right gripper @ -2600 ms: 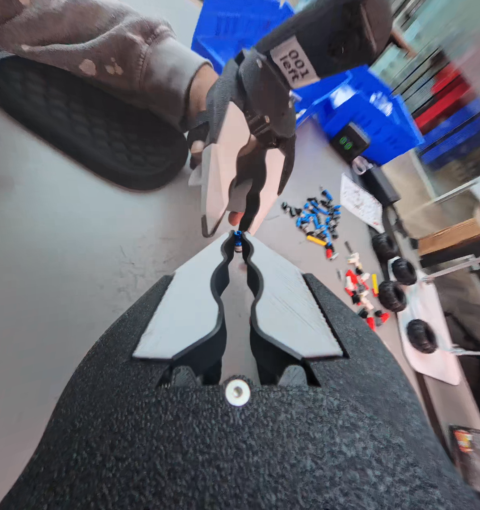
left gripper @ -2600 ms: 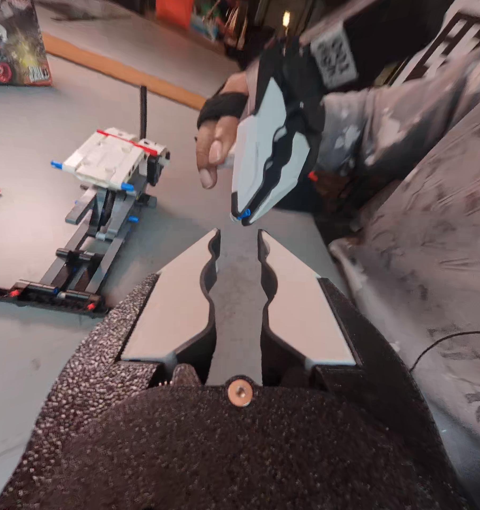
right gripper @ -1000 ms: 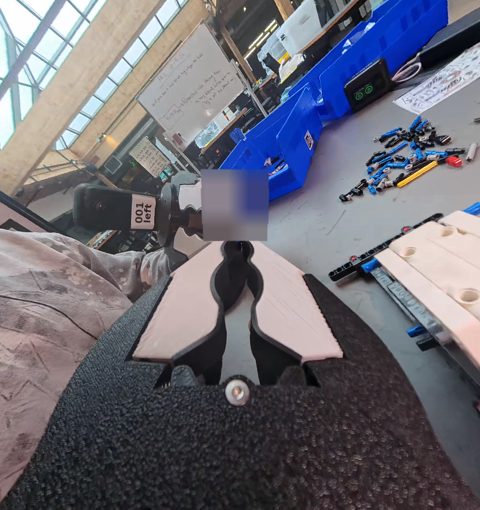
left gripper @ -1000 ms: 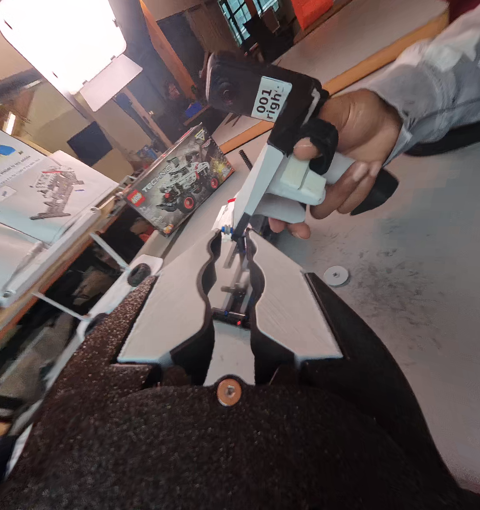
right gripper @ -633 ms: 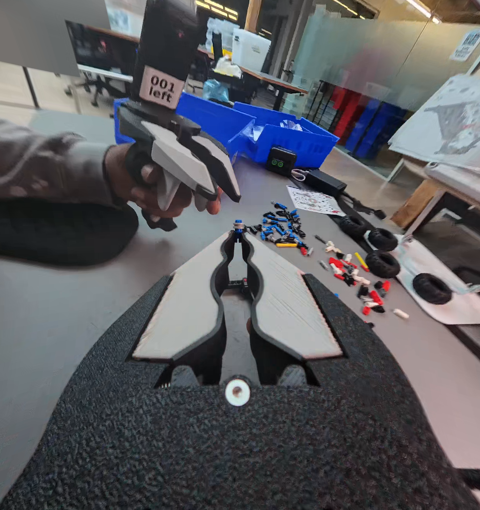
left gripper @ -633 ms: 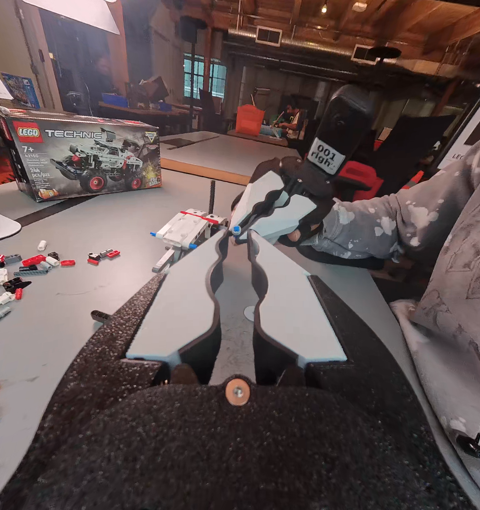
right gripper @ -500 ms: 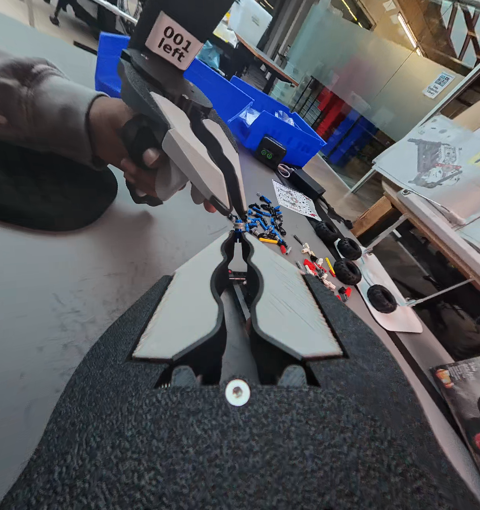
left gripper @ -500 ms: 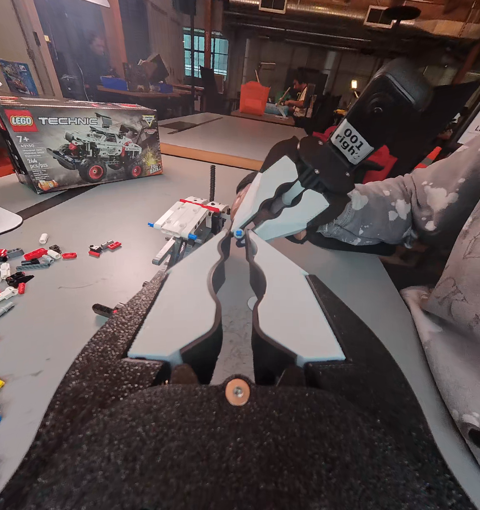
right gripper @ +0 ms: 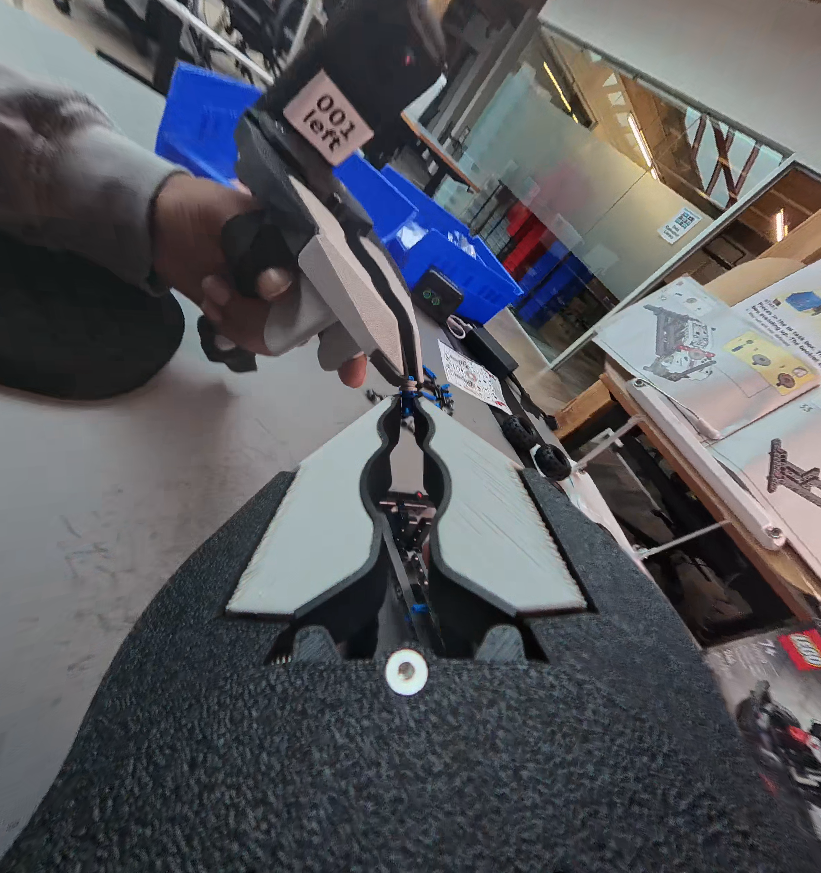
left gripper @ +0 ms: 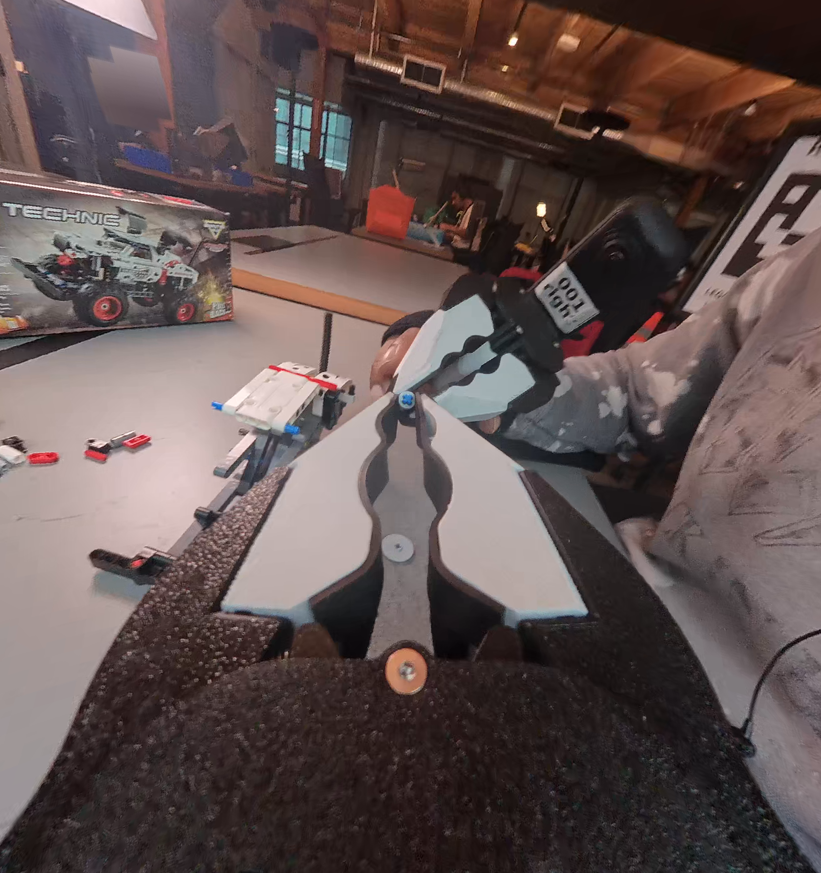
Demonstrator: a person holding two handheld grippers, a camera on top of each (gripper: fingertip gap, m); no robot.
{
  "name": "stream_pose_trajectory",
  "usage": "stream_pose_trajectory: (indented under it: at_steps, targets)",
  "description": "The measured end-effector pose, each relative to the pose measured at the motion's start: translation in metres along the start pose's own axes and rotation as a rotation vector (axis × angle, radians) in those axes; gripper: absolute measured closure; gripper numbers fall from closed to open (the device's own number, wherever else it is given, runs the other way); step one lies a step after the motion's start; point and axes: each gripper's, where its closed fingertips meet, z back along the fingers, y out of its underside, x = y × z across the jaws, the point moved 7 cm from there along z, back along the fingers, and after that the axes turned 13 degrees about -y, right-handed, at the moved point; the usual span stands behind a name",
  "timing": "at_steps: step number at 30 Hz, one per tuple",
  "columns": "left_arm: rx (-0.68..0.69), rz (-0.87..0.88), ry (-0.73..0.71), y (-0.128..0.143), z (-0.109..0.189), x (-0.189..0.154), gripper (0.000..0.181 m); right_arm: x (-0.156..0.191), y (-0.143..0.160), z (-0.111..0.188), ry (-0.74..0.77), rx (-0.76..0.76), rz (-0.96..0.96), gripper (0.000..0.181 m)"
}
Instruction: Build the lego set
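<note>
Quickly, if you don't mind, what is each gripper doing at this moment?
Left gripper: closed on the small blue pin at its fingertips.
Right gripper: closed on the same blue pin, meeting the left one tip to tip.

Set box (left gripper: 101, 255): on table (left gripper: 92, 510), far left, behind loose pieces (left gripper: 7, 453).
Partial model (left gripper: 281, 401): on table, right of loose pieces, before box.
Pin (left gripper: 406, 399): above table, between left gripper (left gripper: 405, 411) and right gripper (left gripper: 465, 373) tips, right of model.
Washer (left gripper: 397, 548): on table, under left gripper.
</note>
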Motion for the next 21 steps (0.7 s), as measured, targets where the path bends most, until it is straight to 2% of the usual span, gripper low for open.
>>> stream_pose_trajectory:
  at_steps: [3,7,21]
  targets:
    - [-0.063,0.103,0.079,-0.006,0.003,-0.001,0.175,-0.003,-0.007,0.006,-0.043,-0.134,-0.104,0.176]
    - [-0.088,0.140,0.111,-0.009,0.005,-0.002,0.175,-0.005,-0.010,0.011,-0.059,-0.209,-0.157,0.176]
    - [-0.066,0.128,0.148,-0.010,0.007,-0.007,0.175,0.000,-0.014,0.014,-0.093,-0.246,-0.166,0.179]
